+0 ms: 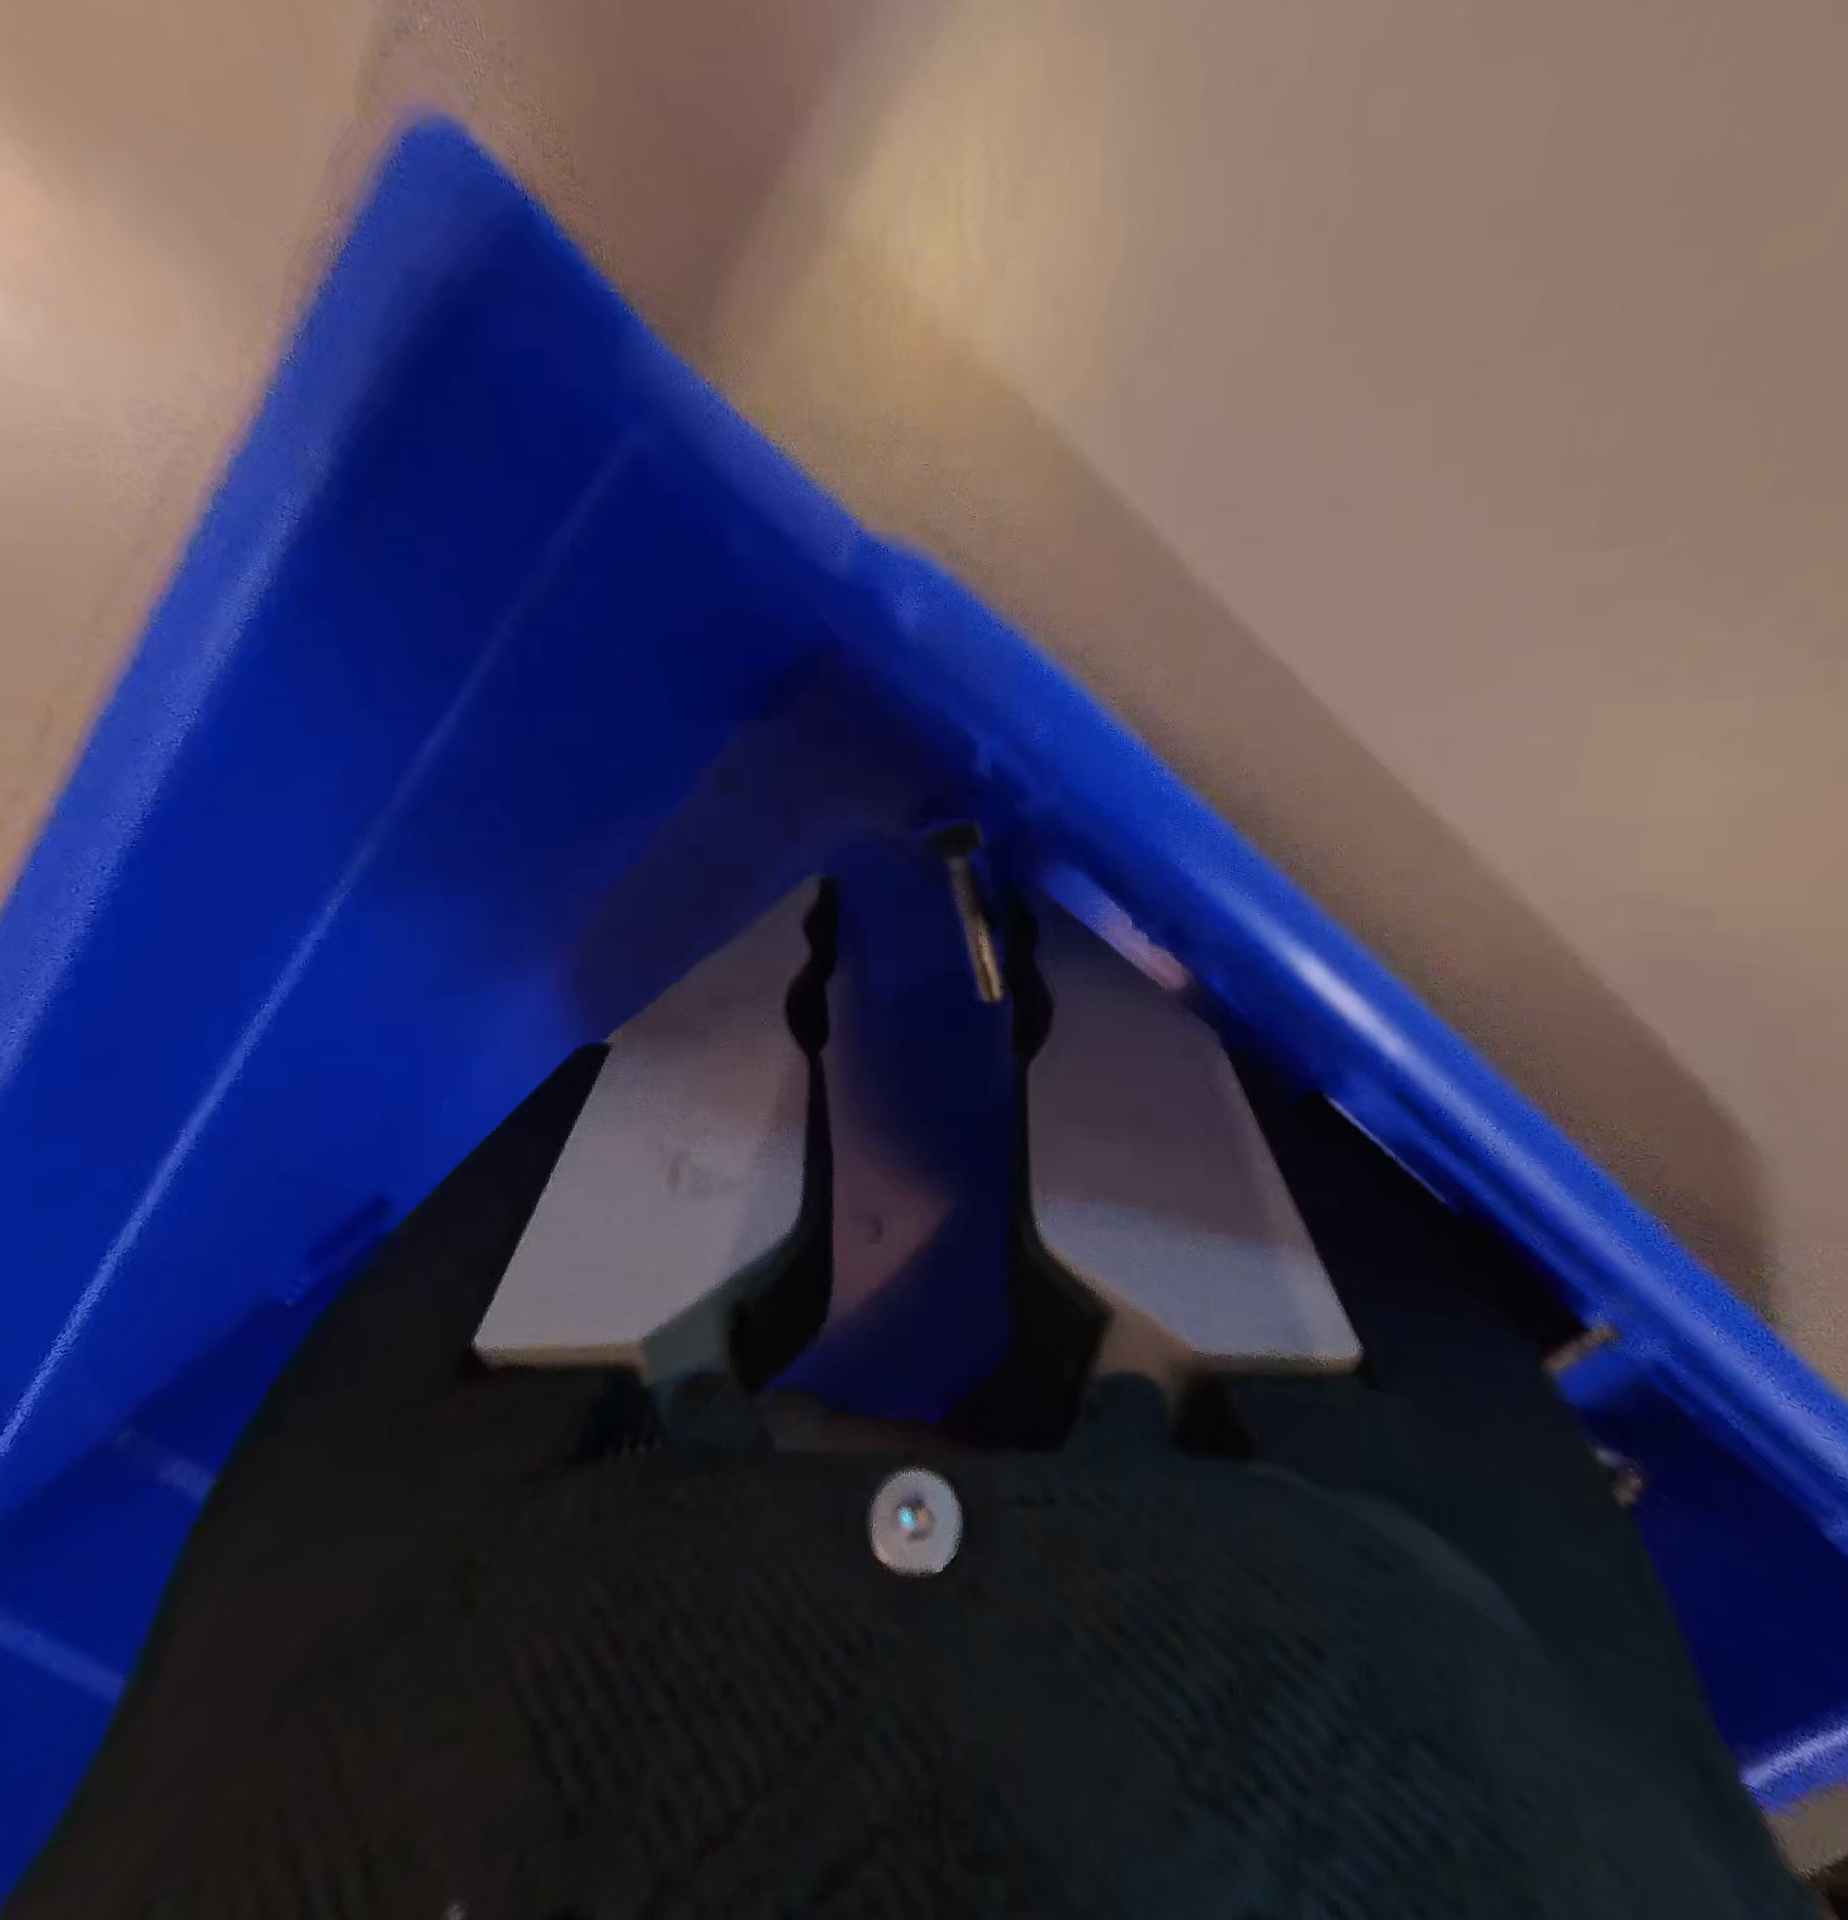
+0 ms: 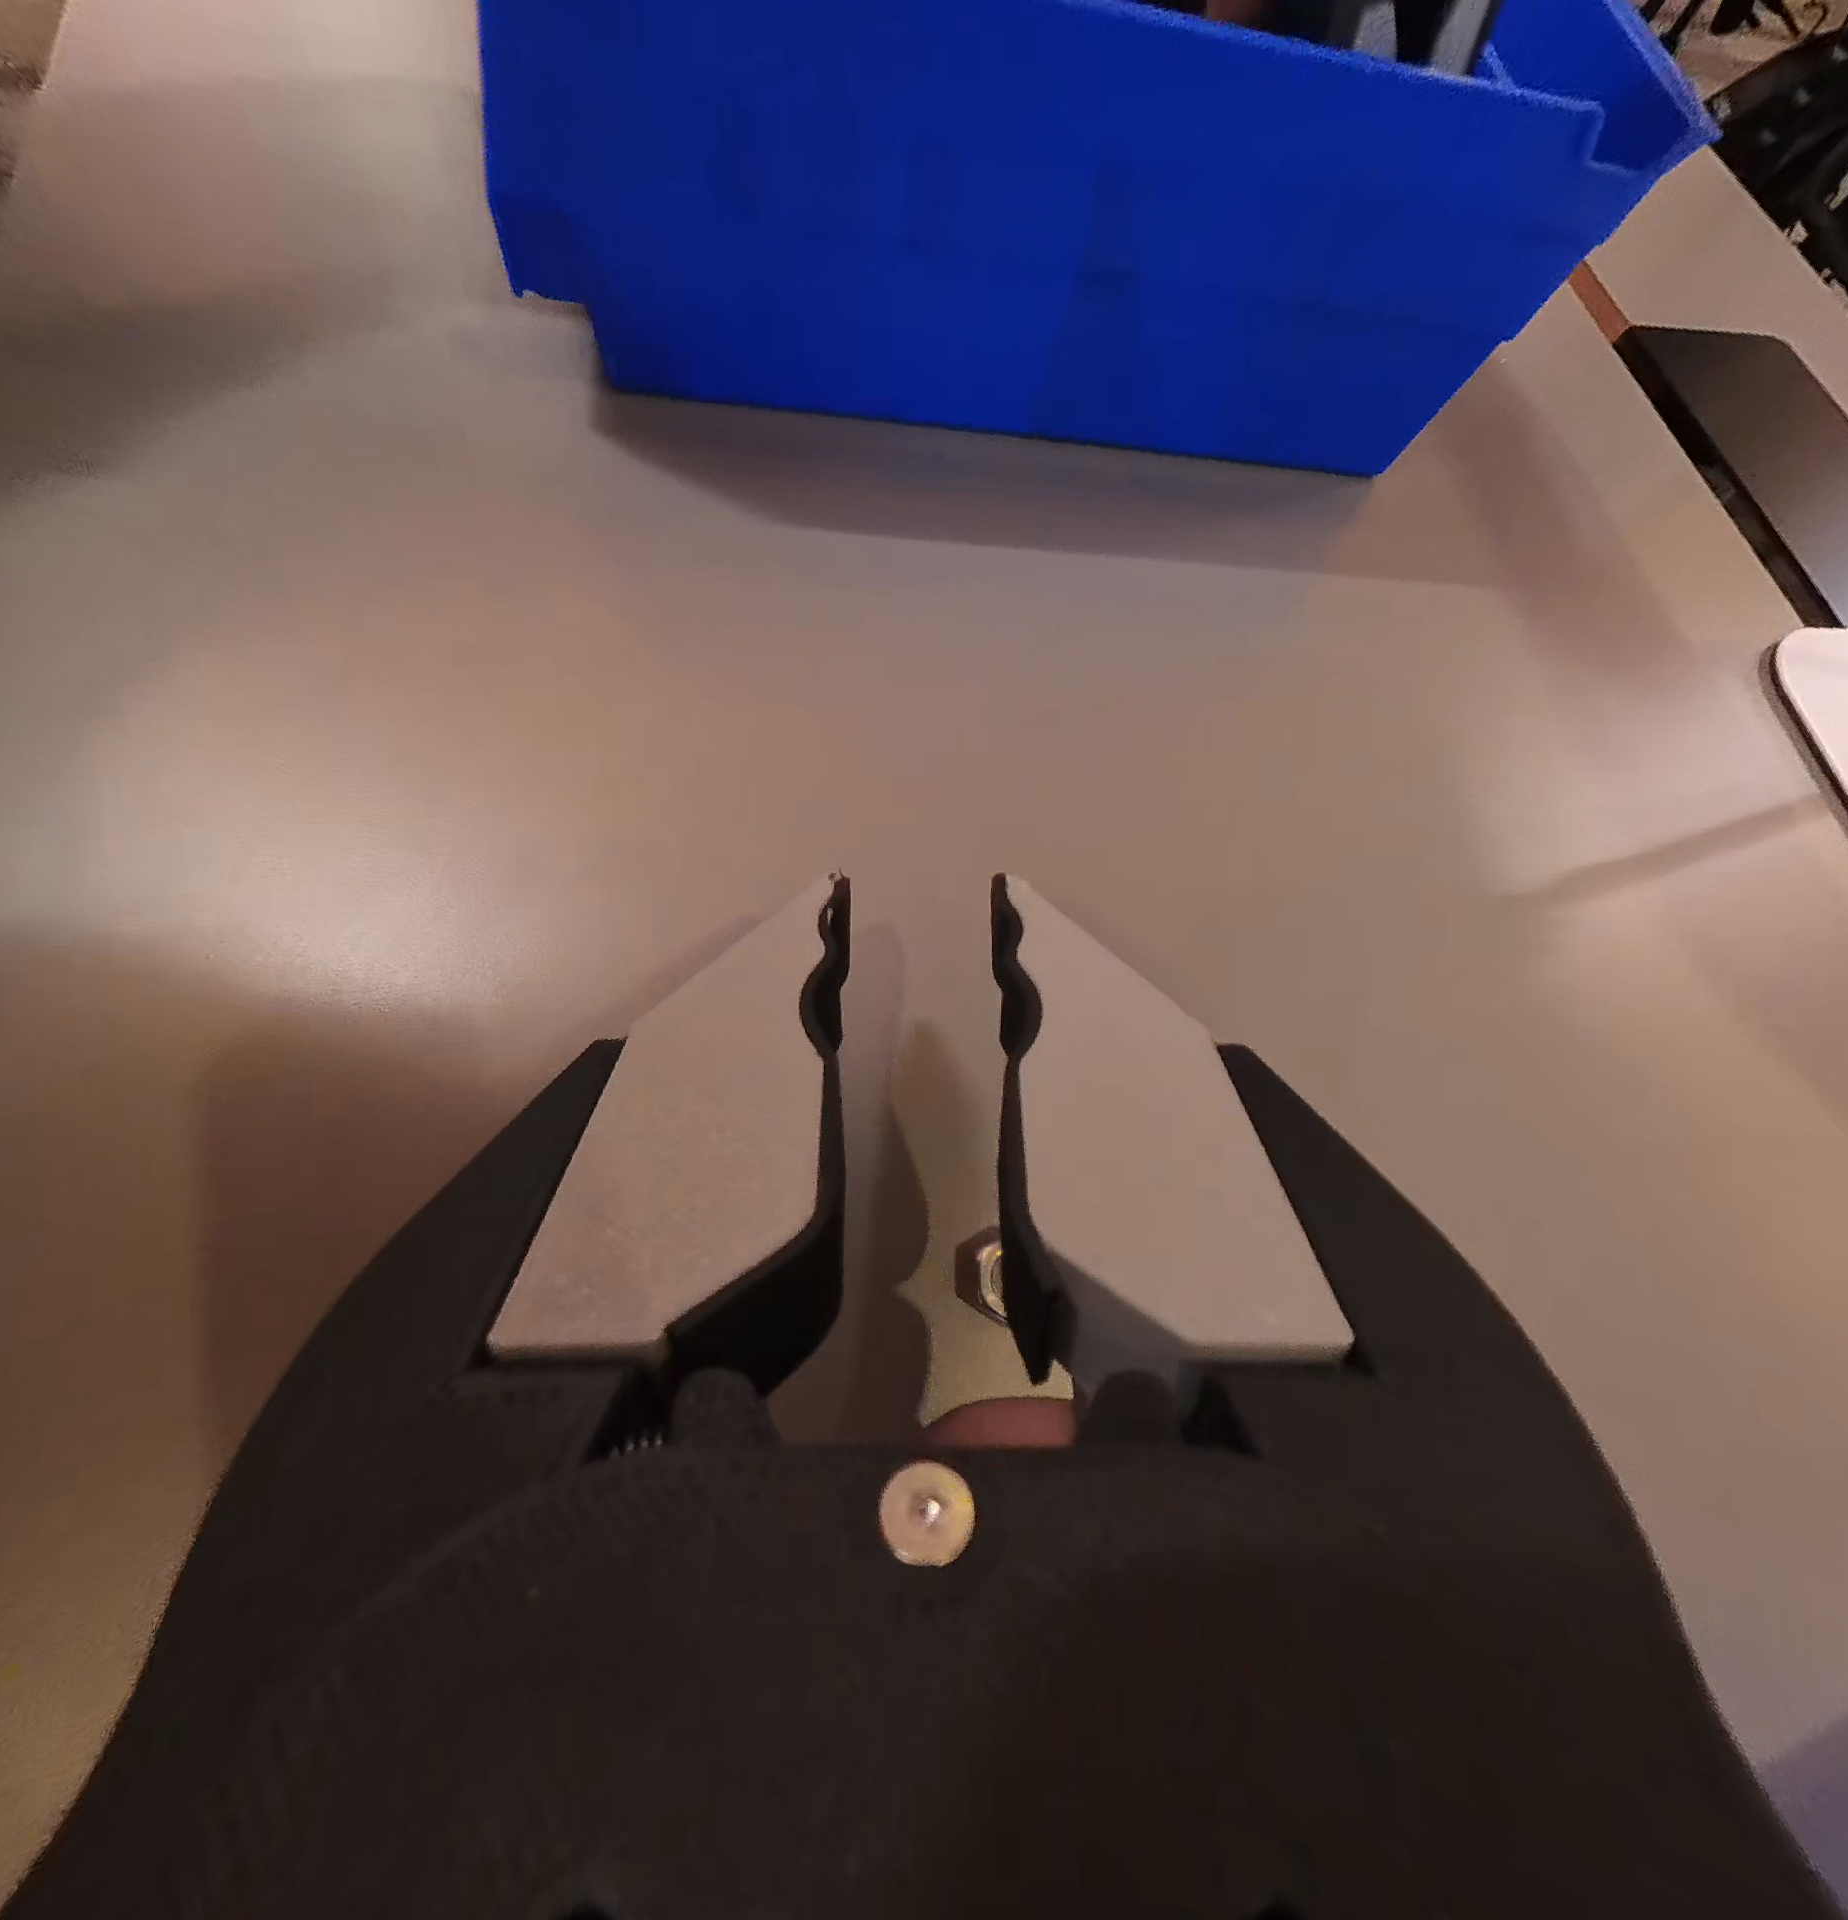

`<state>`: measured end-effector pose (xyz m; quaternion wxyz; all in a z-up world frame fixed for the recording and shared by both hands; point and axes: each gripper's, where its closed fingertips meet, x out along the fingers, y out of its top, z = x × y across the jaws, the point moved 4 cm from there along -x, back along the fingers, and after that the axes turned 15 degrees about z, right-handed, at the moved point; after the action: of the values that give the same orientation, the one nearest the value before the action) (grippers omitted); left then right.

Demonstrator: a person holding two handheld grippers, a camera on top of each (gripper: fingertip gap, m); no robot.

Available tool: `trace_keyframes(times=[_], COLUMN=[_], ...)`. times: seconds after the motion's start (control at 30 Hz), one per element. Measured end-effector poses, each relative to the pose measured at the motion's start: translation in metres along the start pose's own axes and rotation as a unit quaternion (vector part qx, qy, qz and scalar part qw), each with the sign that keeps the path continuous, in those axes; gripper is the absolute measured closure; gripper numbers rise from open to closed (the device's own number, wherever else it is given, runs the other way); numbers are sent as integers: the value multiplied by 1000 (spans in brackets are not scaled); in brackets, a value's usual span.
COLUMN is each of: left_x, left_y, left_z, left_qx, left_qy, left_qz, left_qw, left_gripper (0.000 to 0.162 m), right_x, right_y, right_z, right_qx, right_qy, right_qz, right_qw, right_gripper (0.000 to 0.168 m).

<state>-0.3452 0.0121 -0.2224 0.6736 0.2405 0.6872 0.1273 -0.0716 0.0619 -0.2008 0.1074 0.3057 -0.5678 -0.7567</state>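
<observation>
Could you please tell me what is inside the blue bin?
Inside the blue bin, one small bolt lies near the corner, by the left gripper; the gripper body hides the remaining floor.

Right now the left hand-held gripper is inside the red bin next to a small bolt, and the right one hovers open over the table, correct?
Not quite: the bin is blue, not red, as the left wrist view shows. The left hand-held gripper is inside it next to a small bolt, and the right hand-held gripper hovers open over the table.

One blue plastic bin (image 2: 1055,229) stands far on one grey-beige bench (image 2: 380,675). Inside it lie two small metal bolts (image 1: 970,914), the second at the right wall (image 1: 1583,1342). Two grippers appear, one per view.
</observation>
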Motion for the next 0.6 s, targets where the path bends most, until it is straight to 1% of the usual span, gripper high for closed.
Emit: trace_keyframes(times=[0.03, 0.07, 0.1, 0.2, 0.27, 0.33, 0.4, 0.43, 0.5, 0.57, 0.6], left_x=[3, 5, 6, 4, -4, -20, -47, -63, -96, -126, -139], left_y=[2, 4, 6, 4, -2, -4, 3, 10, 30, 57, 72], left_z=[-1, -1, -2, -9, -15, -16, -20, -18, -7, 26, 50], left_qx=[2, -3, -7, -6, 3, -4, -4, -4, -3, 12, 18], left_qy=[4, -1, -5, 7, 42, 58, 99, 114, 136, 110, 83], left_qz=[-3, -1, 2, -1, -8, -4, 26, 50, 130, 237, 300], left_qw=[1000, 1000, 1000, 1000, 999, 998, 995, 992, 982, 965, 950], left_gripper=[134, 146, 154, 154, 154, 155, 154, 154, 154, 154, 154], right_x=[0, 0, -1, -3, -6, -9, -14, -16, -22, -28, -31], right_y=[2, 3, 4, 7, 9, 12, 16, 20, 29, 39, 45], right_z=[-1, -2, -2, -2, 0, 5, 13, 17, 24, 24, 23], right_qx=[-1, -2, -2, -4, -5, -5, 5, 15, 49, 91, 110], right_qy=[1, 2, 3, 0, -8, -28, -55, -66, -80, -66, -53], right_qz=[3, 5, 8, 15, 19, 23, 35, 47, 82, 123, 147], right_qw=[1000, 1000, 1000, 1000, 1000, 999, 998, 997, 992, 986, 982], right_gripper=[144, 144, 145, 146, 146, 147, 147, 147, 147, 146, 146])
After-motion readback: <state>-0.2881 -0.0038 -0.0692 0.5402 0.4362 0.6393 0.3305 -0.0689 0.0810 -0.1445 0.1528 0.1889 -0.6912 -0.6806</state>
